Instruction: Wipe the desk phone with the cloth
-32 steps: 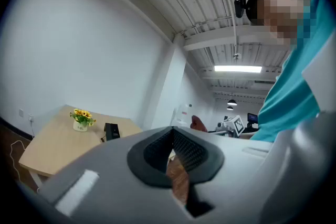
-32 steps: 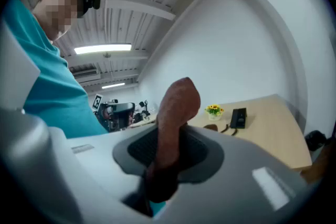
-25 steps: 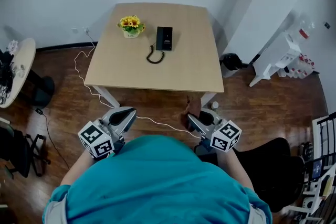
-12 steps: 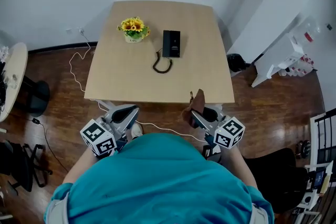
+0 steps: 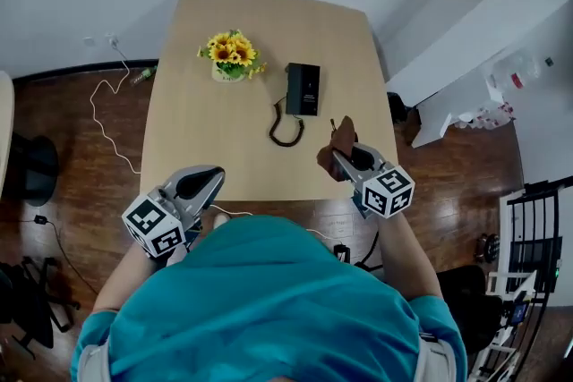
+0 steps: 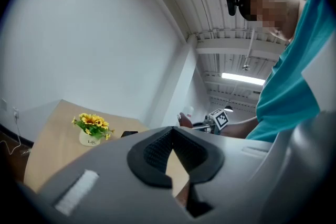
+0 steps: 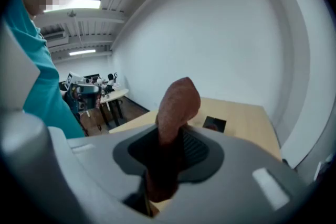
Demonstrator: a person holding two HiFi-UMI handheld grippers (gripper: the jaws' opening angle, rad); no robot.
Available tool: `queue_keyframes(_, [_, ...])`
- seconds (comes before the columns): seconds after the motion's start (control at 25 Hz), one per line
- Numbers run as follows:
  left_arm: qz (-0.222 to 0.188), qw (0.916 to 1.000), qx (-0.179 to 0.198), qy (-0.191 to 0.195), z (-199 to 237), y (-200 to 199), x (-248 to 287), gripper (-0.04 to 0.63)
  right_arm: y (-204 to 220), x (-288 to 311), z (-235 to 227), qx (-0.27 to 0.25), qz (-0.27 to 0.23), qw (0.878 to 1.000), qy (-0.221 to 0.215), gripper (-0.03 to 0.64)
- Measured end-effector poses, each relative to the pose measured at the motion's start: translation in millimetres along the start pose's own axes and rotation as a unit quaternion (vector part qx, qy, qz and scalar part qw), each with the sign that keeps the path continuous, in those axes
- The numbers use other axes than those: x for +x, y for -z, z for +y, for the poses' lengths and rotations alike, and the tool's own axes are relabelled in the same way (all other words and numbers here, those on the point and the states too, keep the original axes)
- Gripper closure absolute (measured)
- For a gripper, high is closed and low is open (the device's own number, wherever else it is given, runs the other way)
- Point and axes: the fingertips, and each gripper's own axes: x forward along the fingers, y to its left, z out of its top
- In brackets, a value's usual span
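Clamping a crumpled brown cloth (image 5: 341,137), the right gripper (image 5: 343,156) hovers mid-frame near the black desk phone (image 5: 303,89); the left gripper (image 5: 211,176), lower left, is closed, empty.

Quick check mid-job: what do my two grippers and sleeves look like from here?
Left gripper and right gripper: grey shells, black ribbed pads, each carrying a white cube with black square markers. The person wears a teal short-sleeved shirt.

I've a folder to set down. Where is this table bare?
Bare table: near left, between flower pot, coiled cord and near edge; the far strip behind pot and desk phone. Crowded: around phone, cord and cloth in the right gripper.
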Motion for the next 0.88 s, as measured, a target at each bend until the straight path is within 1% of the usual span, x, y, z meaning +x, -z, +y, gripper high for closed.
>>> queue_keyframes(0.08, [-0.003,0.9997,-0.012,-0.021,13,-1,-3,0.591,-6,21,-29,-0.021,0.015,1.000,0.011,0.518])
queue_keyframes(0.16, [0.004,0.9986,-0.022,-0.048,23,0,-7,0.591,-14,43,-65,-0.044,0.026,0.999,0.018,0.517])
queue_keyframes(0.32, [0.023,0.9931,-0.016,-0.114,33,1,-1,0.591,-28,97,-142,-0.104,0.043,0.993,0.021,0.517])
queue_keyframes(0.4, [0.022,0.9871,-0.020,-0.157,32,1,6,0.591,-28,127,-176,-0.116,0.044,0.992,0.015,0.517])
queue_keyframes(0.52, [0.011,0.9745,-0.048,-0.219,24,0,20,0.591,-26,175,-218,-0.114,0.040,0.993,0.006,0.517])
queue_keyframes(0.68, [0.036,0.9624,-0.064,-0.262,15,11,36,0.591,-5,240,-251,-0.146,0.061,0.987,0.001,0.517])
queue_keyframes(0.8, [0.049,0.9560,-0.072,-0.280,12,18,38,0.591,12,272,-260,-0.162,0.069,0.984,-0.001,0.515])
queue_keyframes(0.88, [0.062,0.9529,-0.076,-0.287,15,23,35,0.591,19,287,-264,-0.160,0.066,0.985,0.002,0.515])
